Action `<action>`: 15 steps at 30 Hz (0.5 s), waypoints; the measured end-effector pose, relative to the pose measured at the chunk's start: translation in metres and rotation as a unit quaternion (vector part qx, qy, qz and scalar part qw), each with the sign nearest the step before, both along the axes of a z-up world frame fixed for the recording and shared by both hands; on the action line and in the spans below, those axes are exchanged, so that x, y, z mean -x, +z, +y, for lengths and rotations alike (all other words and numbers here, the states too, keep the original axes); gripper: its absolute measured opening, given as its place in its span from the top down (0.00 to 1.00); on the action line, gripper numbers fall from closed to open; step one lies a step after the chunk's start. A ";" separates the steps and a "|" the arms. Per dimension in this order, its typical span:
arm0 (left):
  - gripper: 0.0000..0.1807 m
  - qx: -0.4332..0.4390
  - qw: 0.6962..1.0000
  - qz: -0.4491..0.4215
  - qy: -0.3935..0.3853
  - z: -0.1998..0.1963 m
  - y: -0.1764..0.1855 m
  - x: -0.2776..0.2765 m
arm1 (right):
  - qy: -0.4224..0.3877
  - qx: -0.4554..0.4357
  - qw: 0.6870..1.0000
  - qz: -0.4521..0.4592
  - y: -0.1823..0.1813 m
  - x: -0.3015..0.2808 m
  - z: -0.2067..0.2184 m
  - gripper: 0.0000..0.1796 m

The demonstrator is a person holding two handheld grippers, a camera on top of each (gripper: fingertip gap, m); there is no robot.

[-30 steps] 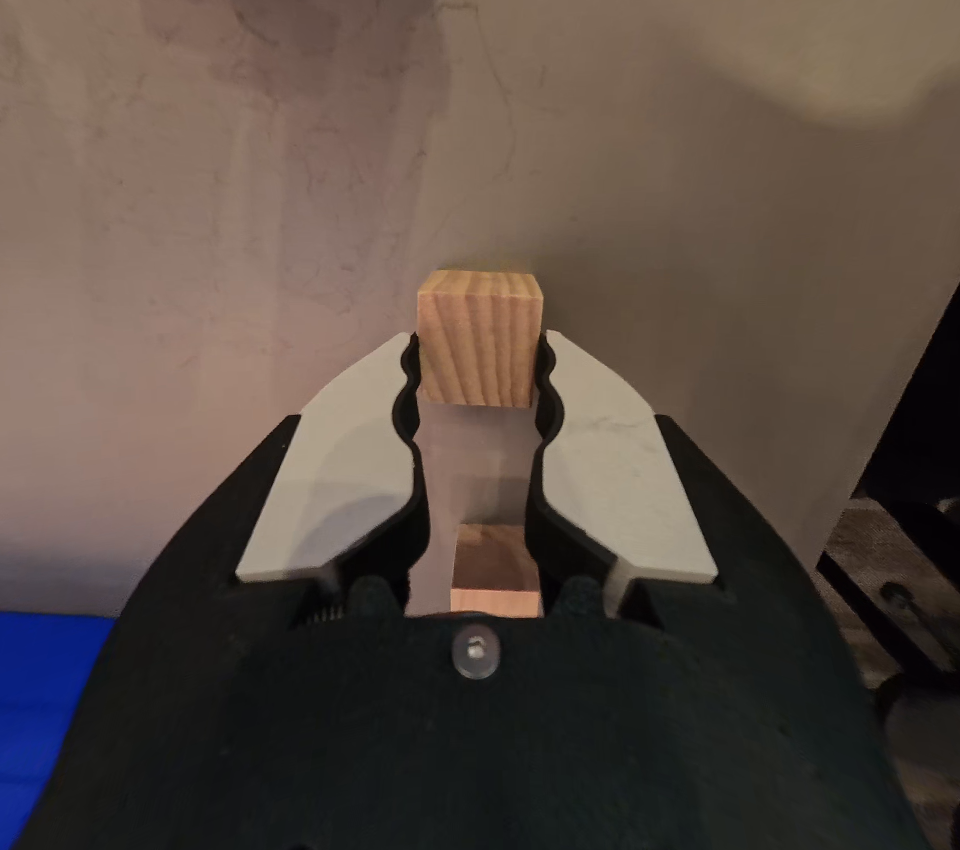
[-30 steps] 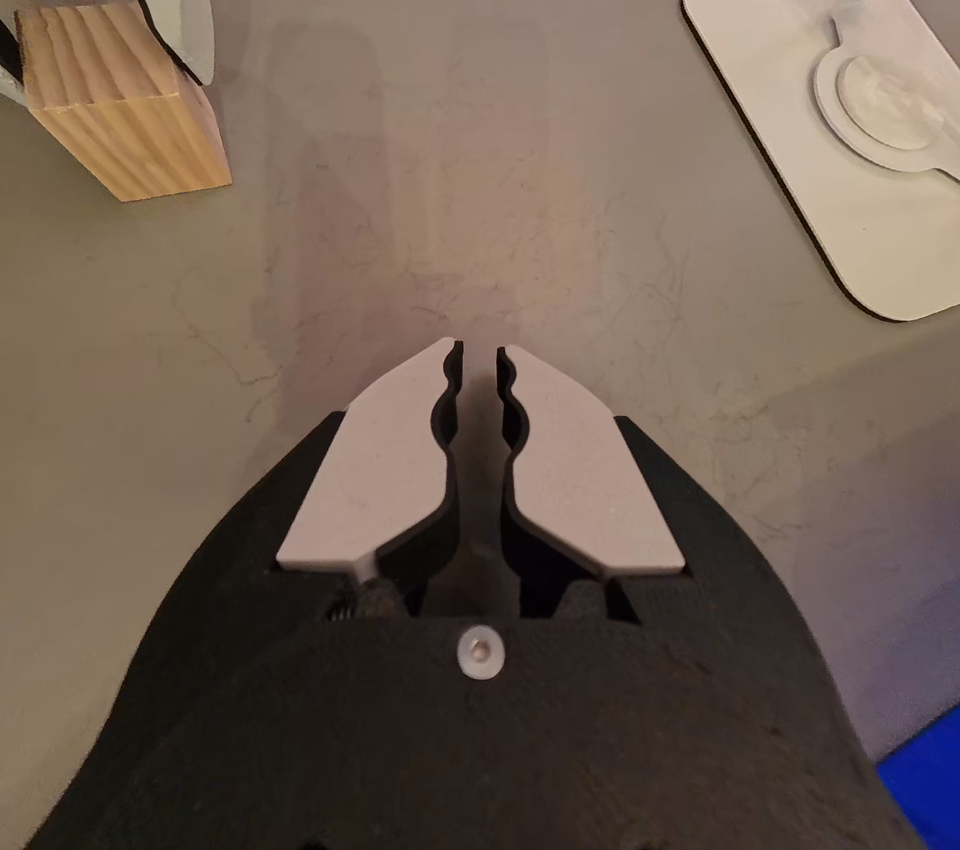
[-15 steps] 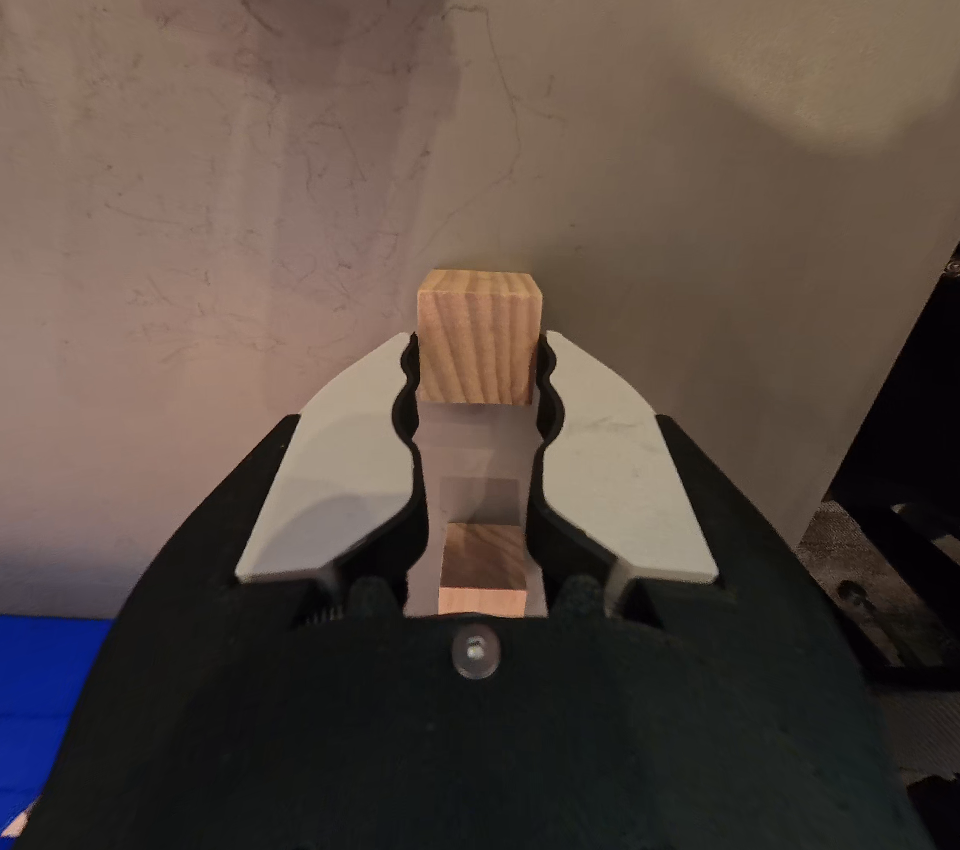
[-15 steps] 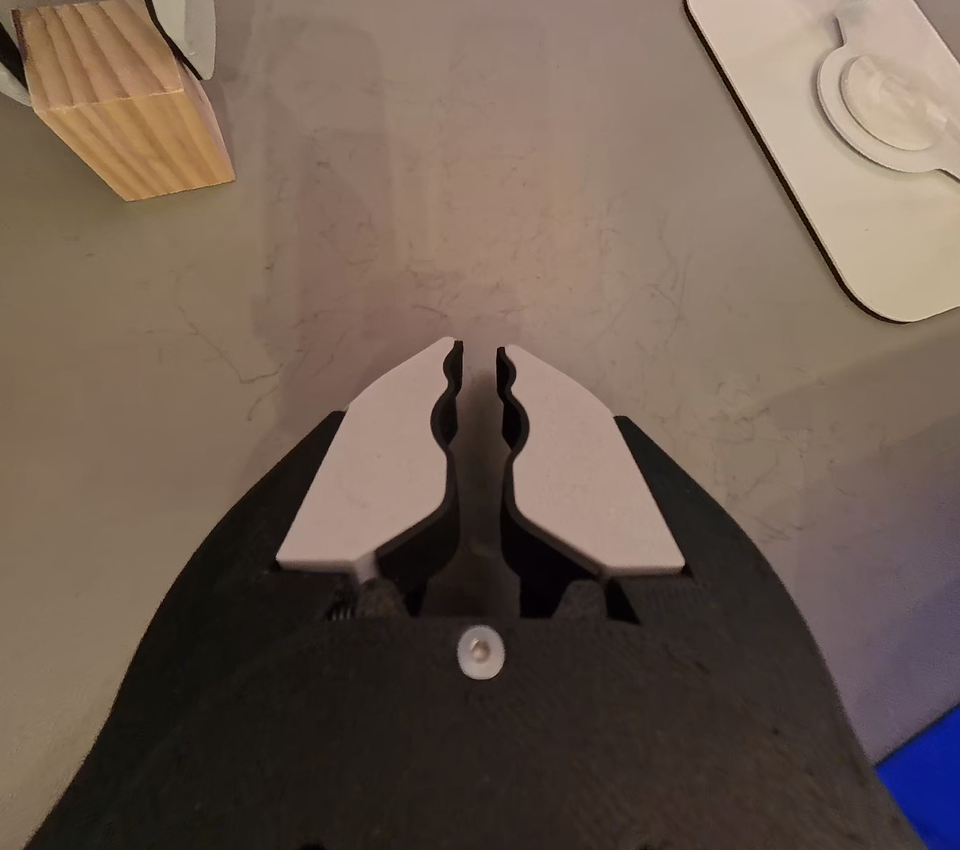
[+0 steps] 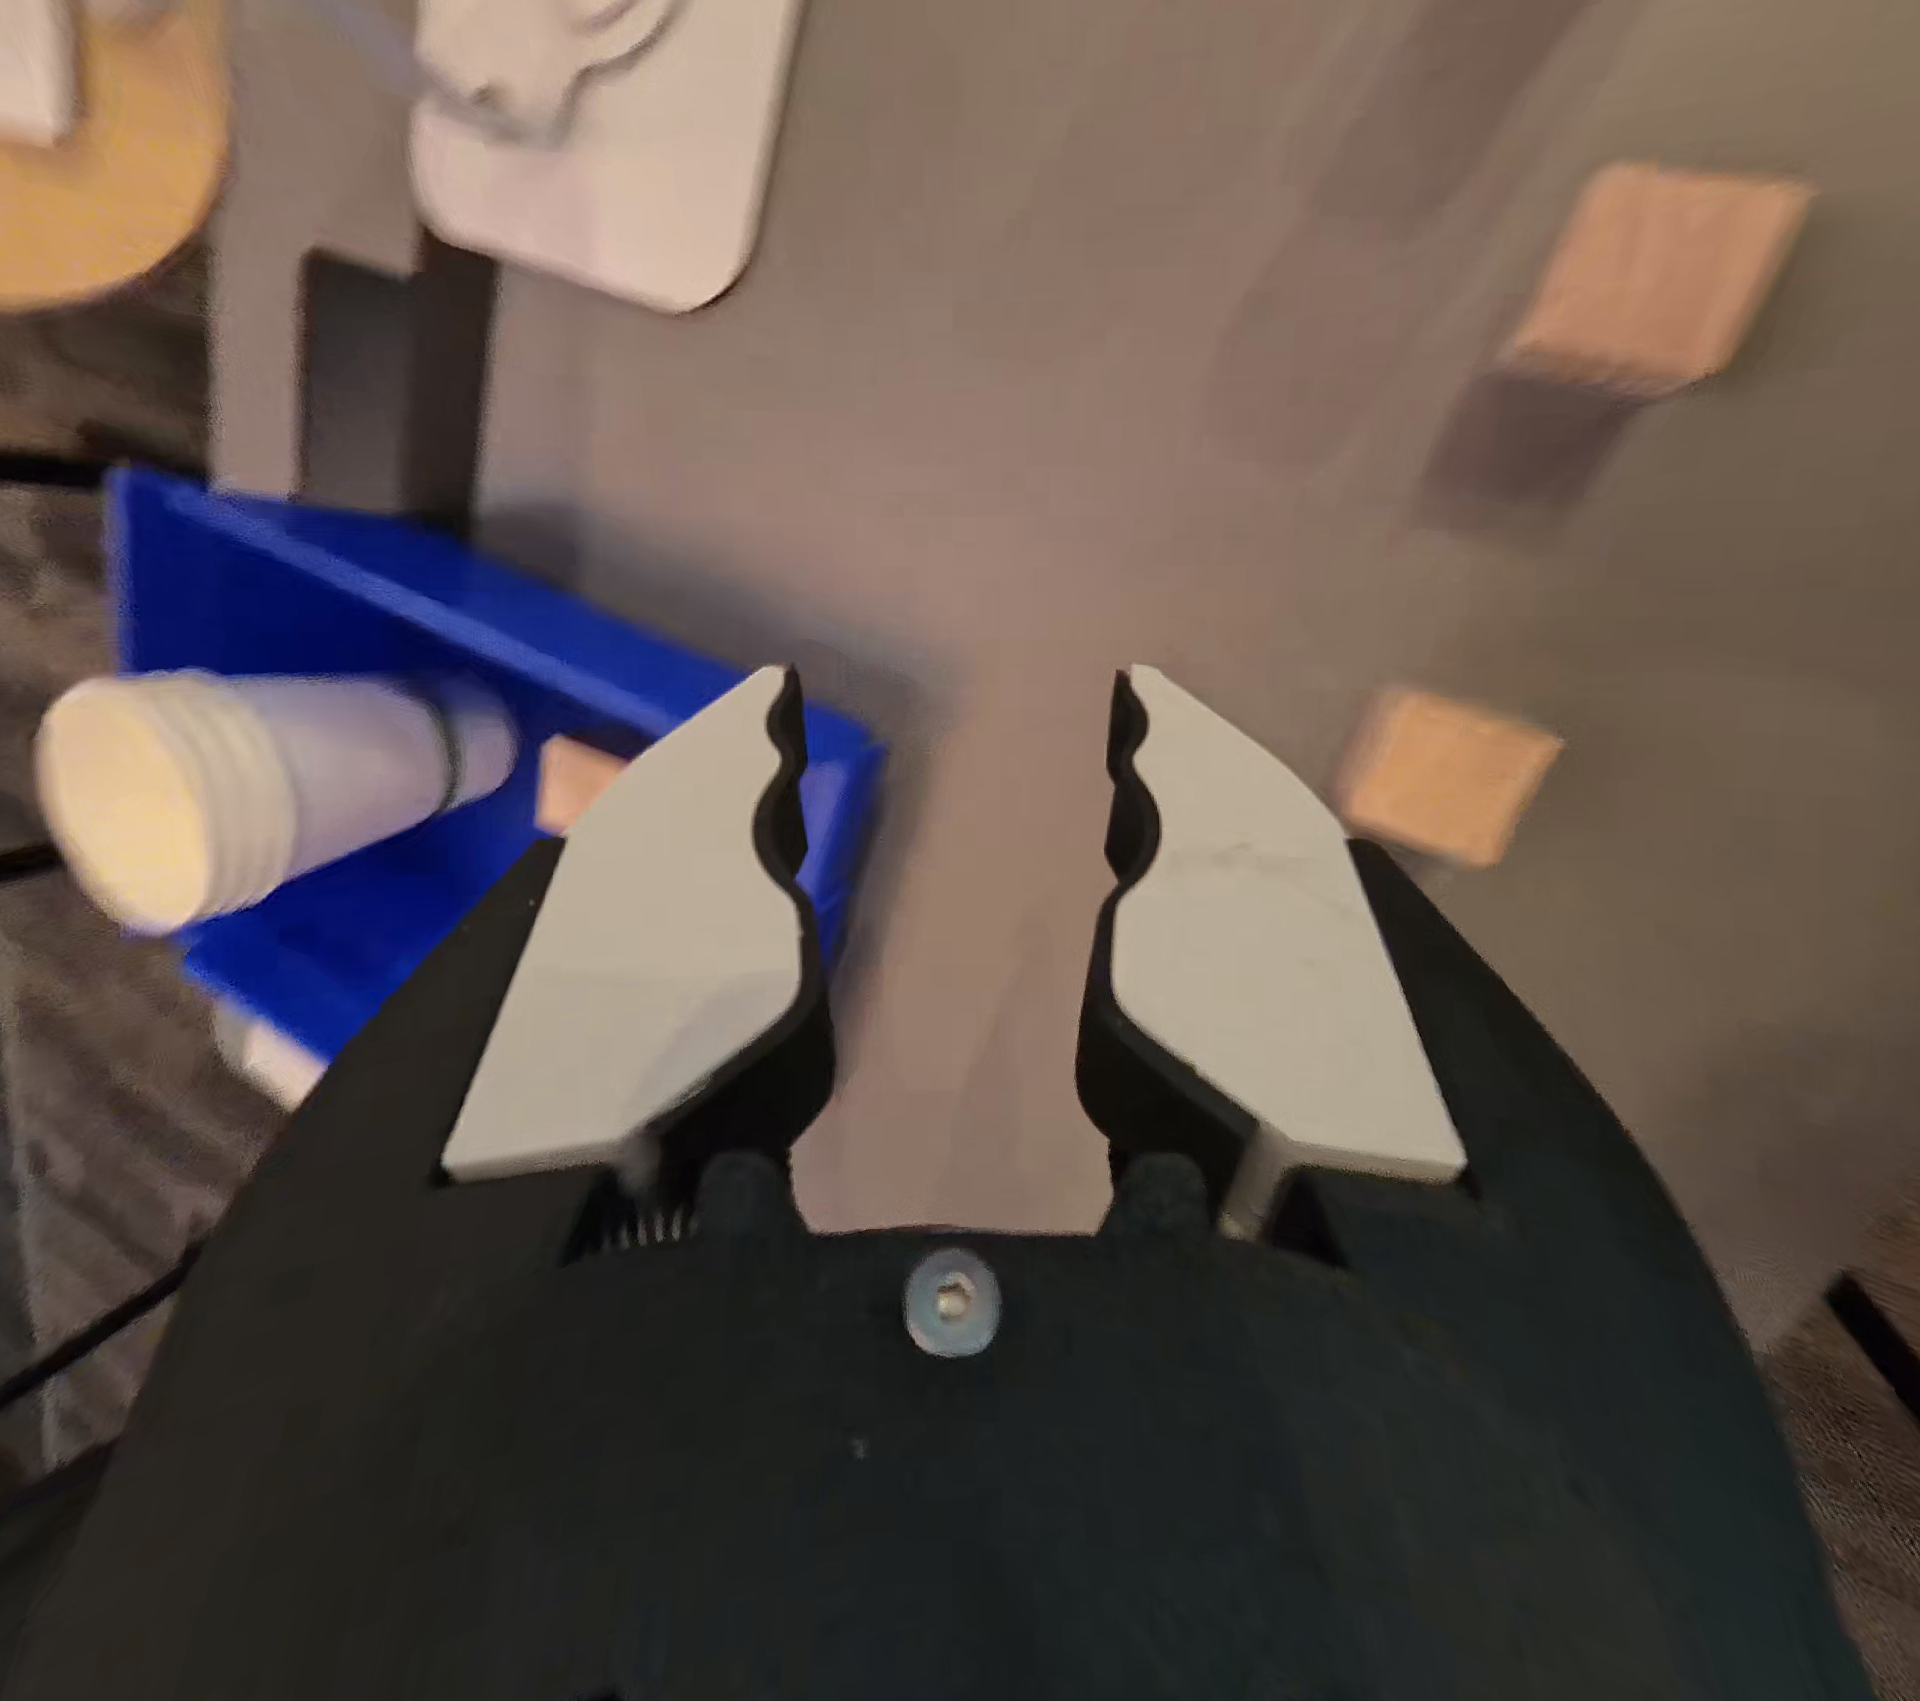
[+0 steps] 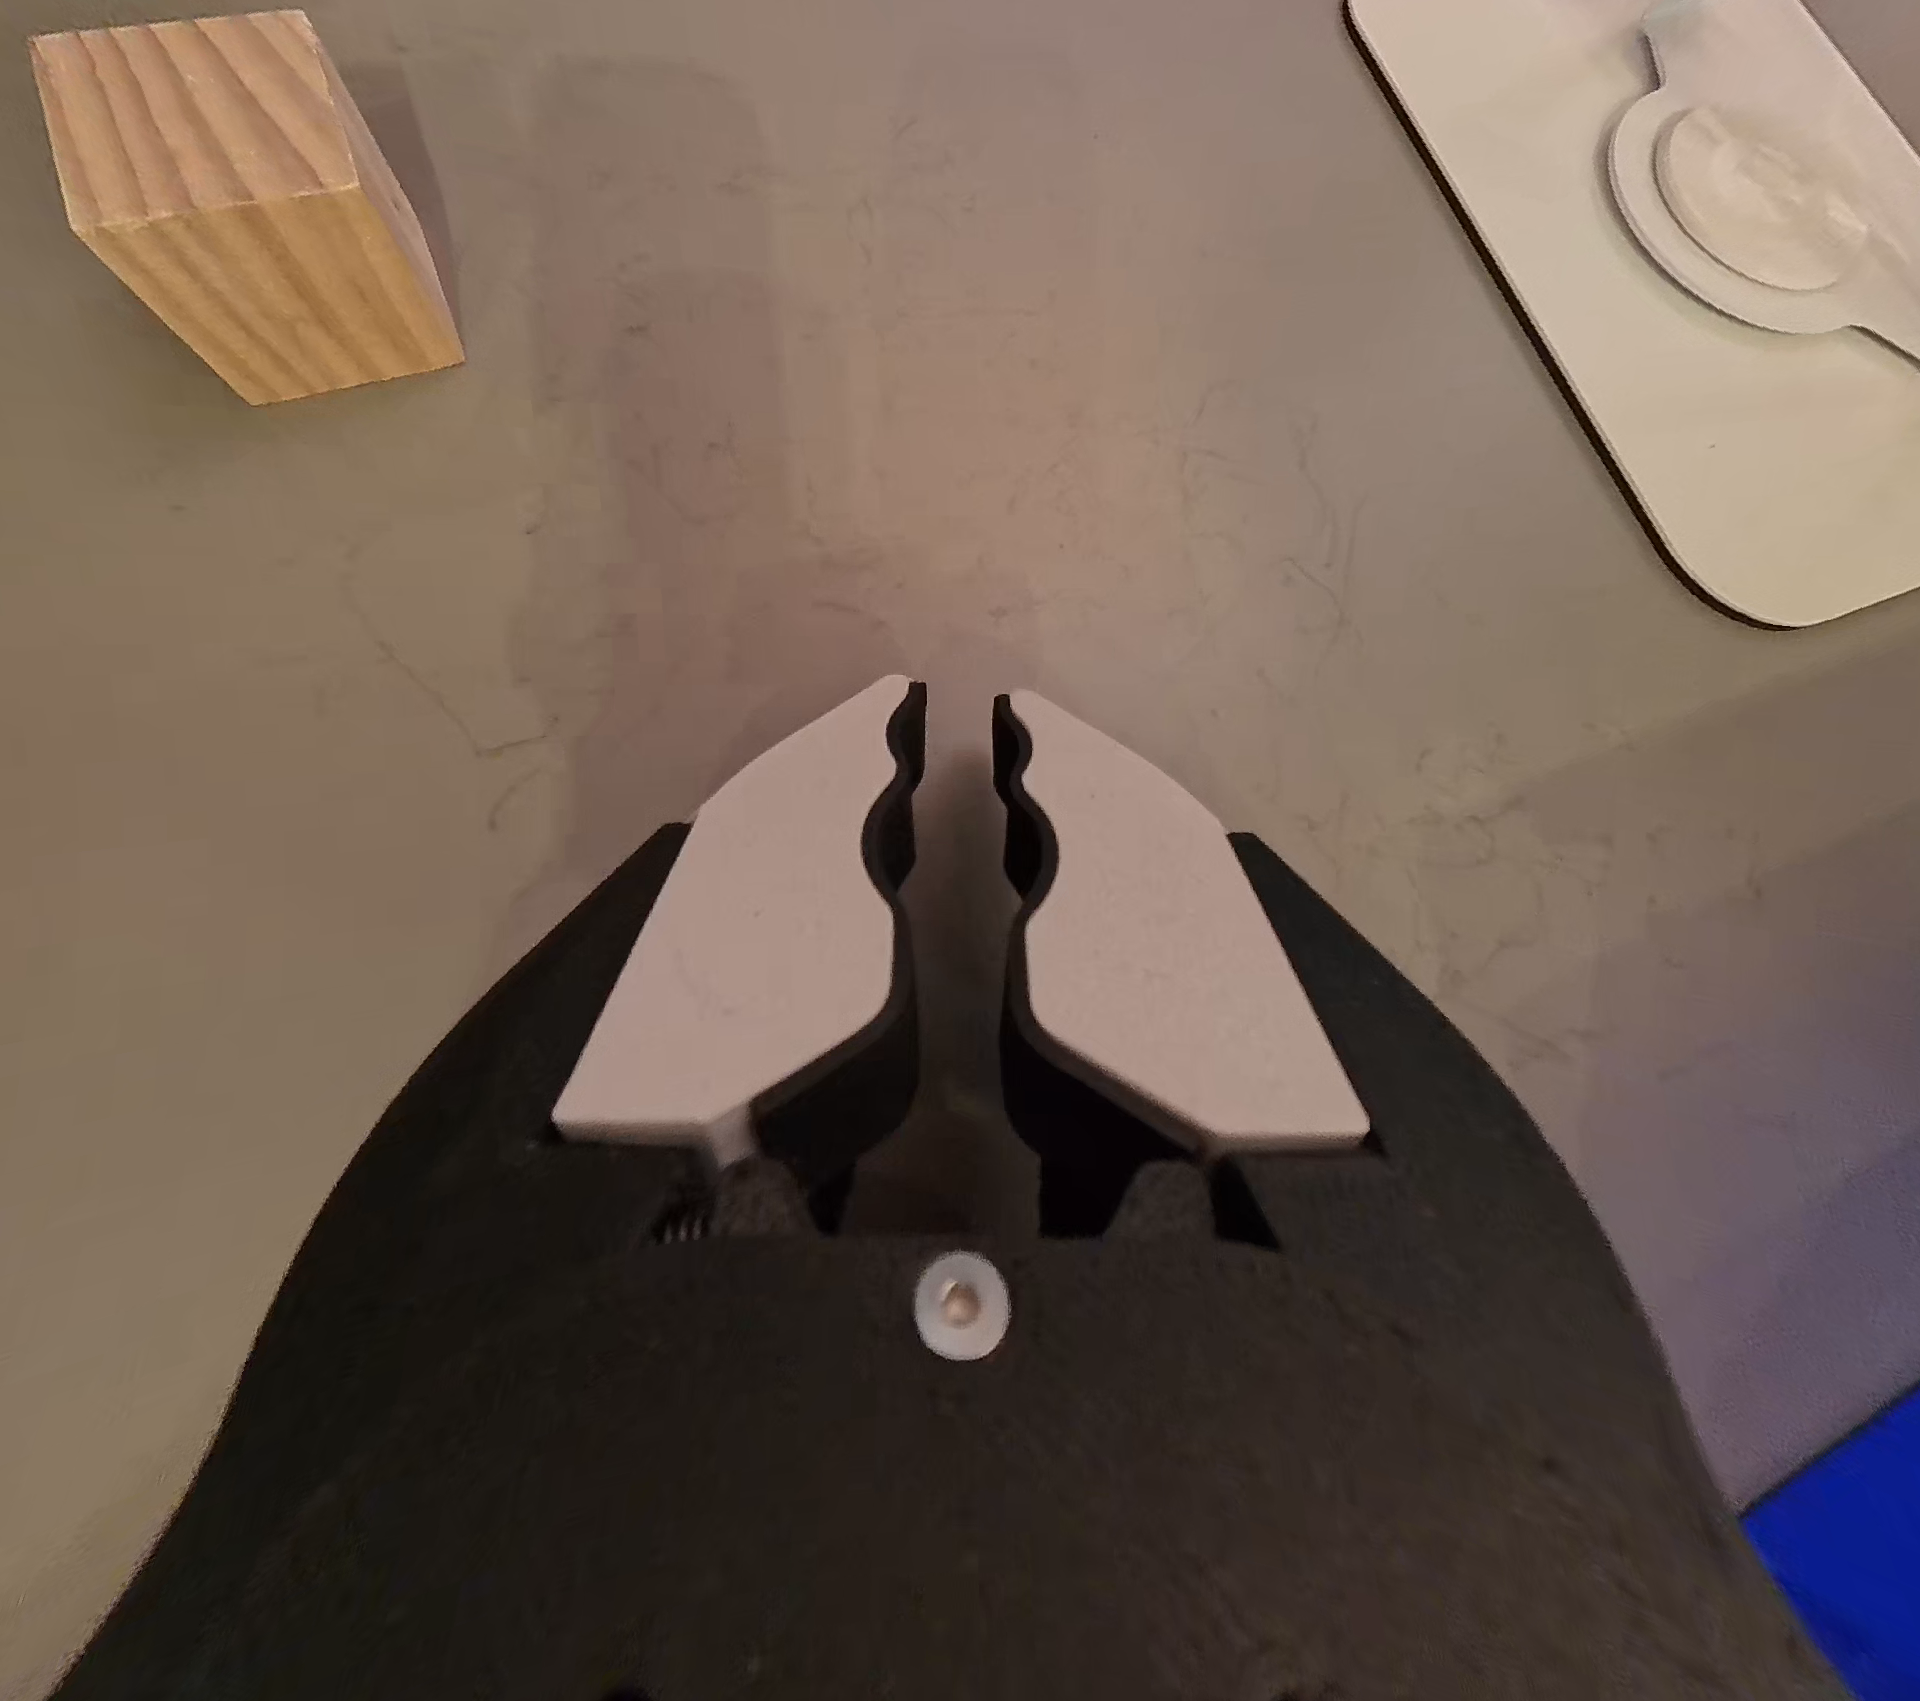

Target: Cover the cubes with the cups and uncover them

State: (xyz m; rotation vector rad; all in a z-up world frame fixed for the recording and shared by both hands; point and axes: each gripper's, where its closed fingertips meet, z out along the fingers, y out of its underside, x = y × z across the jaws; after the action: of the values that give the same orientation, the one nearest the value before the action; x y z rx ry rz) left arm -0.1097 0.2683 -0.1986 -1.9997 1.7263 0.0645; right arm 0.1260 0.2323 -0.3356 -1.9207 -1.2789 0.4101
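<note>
Left claw [image 5: 956, 695] wide, empty; a second ago it gripped wooden cube, since released. View blurred, swung toward stack of paper cups [image 5: 260, 794] lying in blue bin [image 5: 416, 612] at near left, likely next pick. Two wooden cubes [image 5: 1444, 773] sit uncovered on grey bench [image 5: 1039, 404], spaced apart for separate cups. Right claw [image 6: 958, 695] narrow, empty, unchanged, hovering over bench. White stand base [image 6: 1558, 217] far right.

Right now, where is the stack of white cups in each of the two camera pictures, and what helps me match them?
Left wrist view: the stack of white cups is at the left edge, halfway down, lying on its side at the blue bin; the picture is blurred.
Right wrist view: not in it.
Shared landmark: the white stand base, top left of centre in the left wrist view and at the upper right in the right wrist view.
</note>
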 end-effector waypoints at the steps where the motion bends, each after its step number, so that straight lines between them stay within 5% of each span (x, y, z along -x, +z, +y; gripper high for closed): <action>1: 0.69 -0.014 1.000 0.007 0.007 0.014 0.005 0.016 | 0.000 -0.001 1.000 0.000 0.000 0.000 0.000 0.93; 7: 0.69 -0.052 0.994 0.084 0.040 0.091 -0.005 0.096 | -0.005 -0.010 1.000 -0.001 0.001 -0.003 0.003 0.94; 15: 0.64 -0.001 0.978 0.211 0.001 0.149 -0.070 0.146 | -0.003 -0.008 1.000 -0.001 0.001 -0.004 0.004 0.94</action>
State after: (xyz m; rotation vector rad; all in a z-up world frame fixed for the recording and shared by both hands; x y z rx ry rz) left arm -0.2559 0.4170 -0.2689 -2.0947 1.9704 0.5254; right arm 0.1302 0.2363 -0.3351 -1.9117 -1.2737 0.3922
